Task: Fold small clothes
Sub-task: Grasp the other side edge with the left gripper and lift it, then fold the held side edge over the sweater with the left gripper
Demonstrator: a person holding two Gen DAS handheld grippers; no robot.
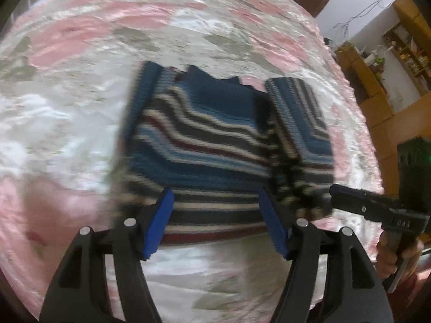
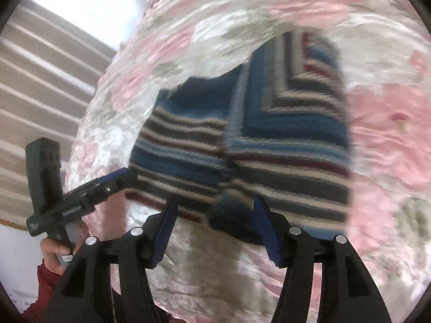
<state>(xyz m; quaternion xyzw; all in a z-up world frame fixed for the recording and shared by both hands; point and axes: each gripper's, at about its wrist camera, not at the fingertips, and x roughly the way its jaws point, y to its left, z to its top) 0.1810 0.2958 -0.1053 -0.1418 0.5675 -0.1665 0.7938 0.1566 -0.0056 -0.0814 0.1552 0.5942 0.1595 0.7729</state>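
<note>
Where the glossy pink-and-white floral bedspread (image 1: 80, 102) ripples in satin creases, a chunky ribbed-knit striped sweater (image 1: 215, 145) in blue, grey, cream and maroon lies flat, both sleeves folded inward over its body. The left gripper (image 1: 215, 226) hangs spread wide over the hem, empty; the right gripper (image 2: 215, 231) gapes likewise, clasping nothing.

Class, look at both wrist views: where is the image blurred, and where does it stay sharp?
Left wrist view: the striped sweater and bedspread smear with motion blur, while the left gripper stays crisp. Right wrist view: the same smear on sweater and bedspread; the right gripper is sharp.
</note>
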